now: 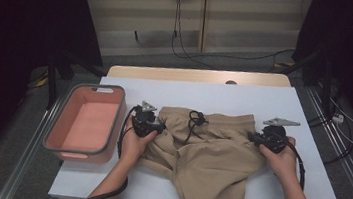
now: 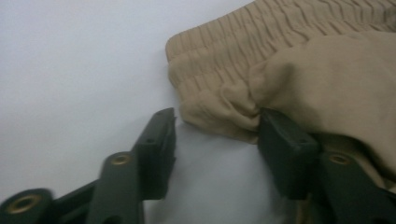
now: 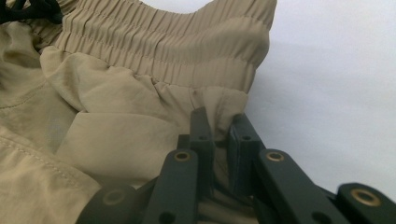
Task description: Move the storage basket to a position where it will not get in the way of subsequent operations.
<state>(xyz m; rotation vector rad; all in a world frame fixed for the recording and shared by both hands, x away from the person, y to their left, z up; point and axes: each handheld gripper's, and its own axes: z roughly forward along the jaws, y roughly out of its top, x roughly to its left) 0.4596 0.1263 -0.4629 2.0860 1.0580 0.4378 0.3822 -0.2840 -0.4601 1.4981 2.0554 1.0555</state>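
Though unpinched left, shorts between jaws

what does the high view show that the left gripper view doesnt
The high view alone takes in the pink bin left of the shorts, the black drawstring at the waistband, the right gripper at the shorts' right edge, both hands and the floor cables beyond the table.

The left gripper view alone shows the left gripper up close: its jaws stand apart, one pad against a bunched fold, the other on bare tabletop.

Both show the tan shorts with the gathered waistband and the white table.
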